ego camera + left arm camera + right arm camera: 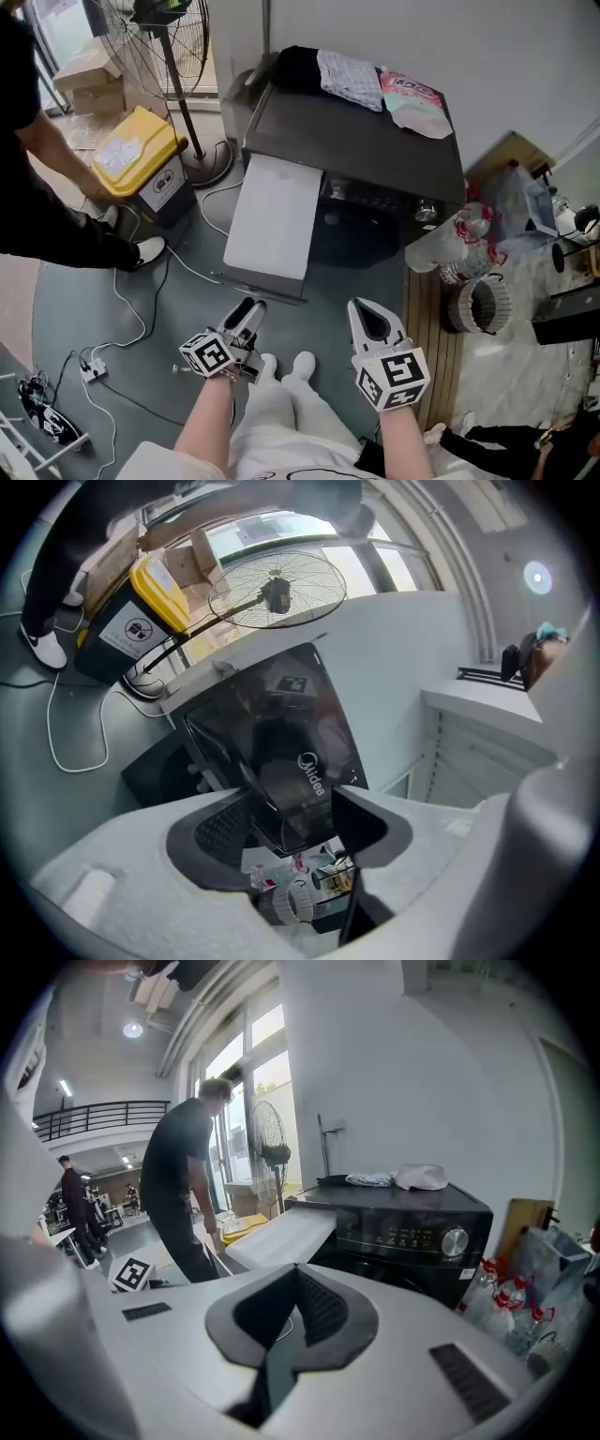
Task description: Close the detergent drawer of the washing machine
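The black washing machine (375, 141) stands ahead of me, and its pale detergent drawer (277, 220) is pulled far out toward me at the machine's left. My left gripper (251, 307) hovers low in front of the drawer's near end, jaws open and nothing between them. In the left gripper view the tilted machine front (281, 724) shows through the gap of the left gripper (295, 808). My right gripper (361, 307) is to the drawer's right, before the machine's door, and is shut and empty. The right gripper view shows the drawer (281, 1232) beyond the right gripper (295, 1274).
A person in black (37, 187) bends near a yellow bin (141, 155) at the left, beside a standing fan (159, 37). Cables (122, 309) trail over the floor. Cloths (352, 77) and a pouch (412, 98) lie on the machine. Bottles (469, 244) crowd the right side.
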`<state>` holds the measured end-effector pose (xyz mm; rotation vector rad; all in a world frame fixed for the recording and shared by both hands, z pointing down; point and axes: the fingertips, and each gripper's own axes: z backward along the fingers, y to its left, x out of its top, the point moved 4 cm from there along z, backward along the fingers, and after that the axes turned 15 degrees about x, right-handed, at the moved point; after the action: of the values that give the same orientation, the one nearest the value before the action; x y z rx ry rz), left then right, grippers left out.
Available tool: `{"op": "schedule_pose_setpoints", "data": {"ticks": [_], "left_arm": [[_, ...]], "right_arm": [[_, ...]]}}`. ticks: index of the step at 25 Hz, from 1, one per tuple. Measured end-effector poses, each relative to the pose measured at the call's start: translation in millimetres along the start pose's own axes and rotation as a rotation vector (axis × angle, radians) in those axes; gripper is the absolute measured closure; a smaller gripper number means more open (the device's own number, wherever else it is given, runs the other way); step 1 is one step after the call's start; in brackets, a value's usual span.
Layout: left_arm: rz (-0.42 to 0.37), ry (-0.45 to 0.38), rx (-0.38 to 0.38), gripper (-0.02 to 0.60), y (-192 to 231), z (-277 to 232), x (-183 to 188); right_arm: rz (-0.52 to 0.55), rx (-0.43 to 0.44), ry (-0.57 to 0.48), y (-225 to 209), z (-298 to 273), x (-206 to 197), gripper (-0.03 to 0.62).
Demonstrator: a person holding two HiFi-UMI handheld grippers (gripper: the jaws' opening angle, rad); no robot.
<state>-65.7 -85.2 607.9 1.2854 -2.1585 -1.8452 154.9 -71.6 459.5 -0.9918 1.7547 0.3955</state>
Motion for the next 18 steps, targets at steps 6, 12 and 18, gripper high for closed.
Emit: {"op": "schedule_pose_setpoints", "data": {"ticks": [6, 12, 18], "left_arm": [[0.000, 0.011, -0.053, 0.313, 9.9, -14.1, -3.0], [0.020, -0.010, -0.163, 0.304, 6.2, -20.8, 2.7], [0.034, 0.001, -0.201, 0.298, -1.7, -18.2, 3.7]], "right_arm": [[-0.039, -0.037, 0.036, 10.8, 3.8, -22.7, 0.600], [-0.066, -0.072, 0.054, 15.0, 8.1, -36.8, 0.600], [-0.077, -0.081, 0.053, 17.2, 10.0, -35.9, 0.600]]}}
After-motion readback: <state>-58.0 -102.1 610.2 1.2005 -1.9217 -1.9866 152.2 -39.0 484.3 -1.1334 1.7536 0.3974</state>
